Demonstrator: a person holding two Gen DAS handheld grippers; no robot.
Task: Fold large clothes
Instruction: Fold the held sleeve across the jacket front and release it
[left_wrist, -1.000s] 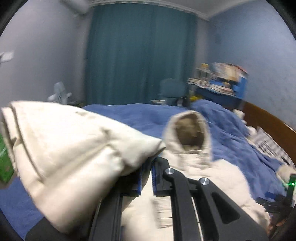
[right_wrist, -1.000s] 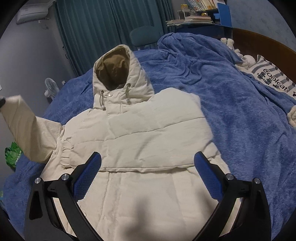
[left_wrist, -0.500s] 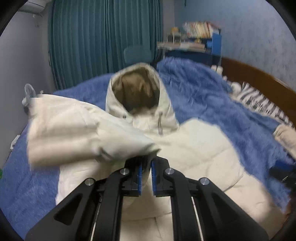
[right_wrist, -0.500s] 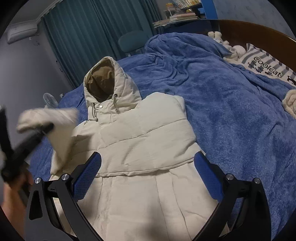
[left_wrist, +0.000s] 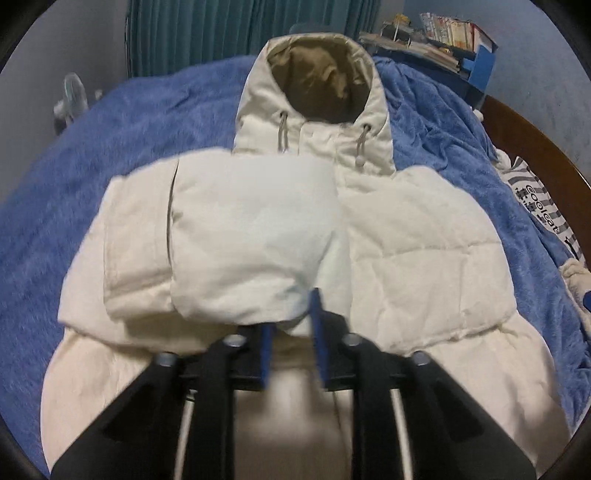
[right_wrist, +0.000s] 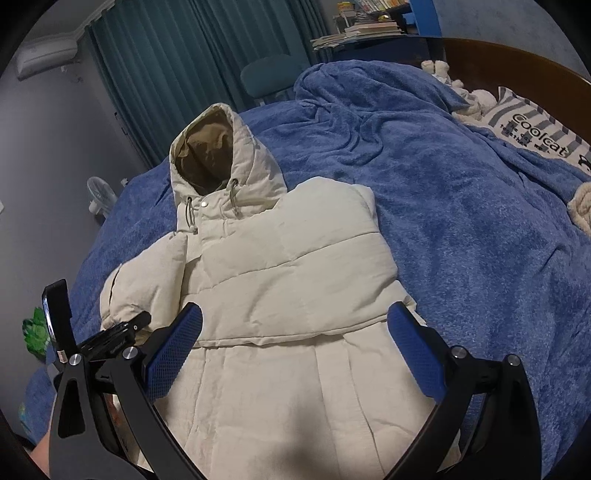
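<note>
Sleeve-fold step on the cream hooded jacket (right_wrist: 288, 295), lying front-up on the blue blanket (right_wrist: 461, 206), hood (left_wrist: 325, 77) toward the curtains (right_wrist: 177, 74).

Left gripper (left_wrist: 291, 328): fingers narrow, a gap between them, cuff end of the sleeve (left_wrist: 243, 236) sitting in that gap; clamped or just let go, cannot tell. Sleeve folded across the chest, resting on the body.

Right gripper (right_wrist: 291, 354): fingers wide apart, holding nothing, hovering over the lower jacket front.

Other sleeve looks already tucked in.

Next, likely: open left fully, back off without dragging the sleeve, then grab the hem with both and fold up toward the hood. Puffy fill, so expect springback.
</note>
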